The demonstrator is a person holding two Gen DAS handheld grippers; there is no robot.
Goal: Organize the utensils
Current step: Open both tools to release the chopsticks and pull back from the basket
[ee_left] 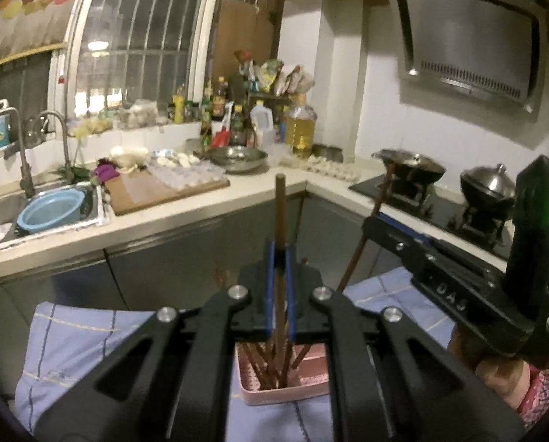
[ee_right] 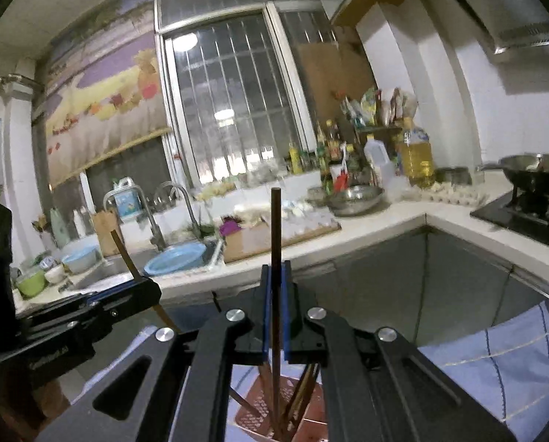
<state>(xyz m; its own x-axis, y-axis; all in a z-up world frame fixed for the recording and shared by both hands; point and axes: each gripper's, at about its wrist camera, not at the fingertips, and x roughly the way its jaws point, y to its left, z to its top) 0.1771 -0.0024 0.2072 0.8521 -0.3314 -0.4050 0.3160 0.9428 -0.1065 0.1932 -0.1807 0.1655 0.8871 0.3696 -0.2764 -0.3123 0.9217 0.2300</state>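
I am holding 1 chopstick in each gripper, and both sets of fingers are pinching tight with only the stick's thickness between the blue pads. In the left gripper [ee_left: 280,258] the chopstick [ee_left: 280,213] is standing nearly upright, its blunt square end poking well above the fingertips and its lower length running down between the fingers toward the holder [ee_left: 274,394]. The right gripper [ee_right: 275,280] is gripping its chopstick [ee_right: 275,228] the same way, upright, clamped around the middle. I judge that mid-length hold is chosen so each stick stays vertical and can be steered tip-first into the holder without swinging. The holder is sitting directly below both sets of fingers, on a blue checked cloth [ee_left: 90,335]; it is a pink perforated box with several more sticks leaning inside, fanned out at loose angles. In the left view, the right gripper is showing just to the right of my fingers with its stick tilted; in the right view, the left gripper is sitting to the left, likewise. The sticks are dark reddish-brown, slim, straight and plain. Whether I am lifting them out or lowering them in, I cannot tell. The counter [ee_left: 186,217] is lying well beyond the fingertips.
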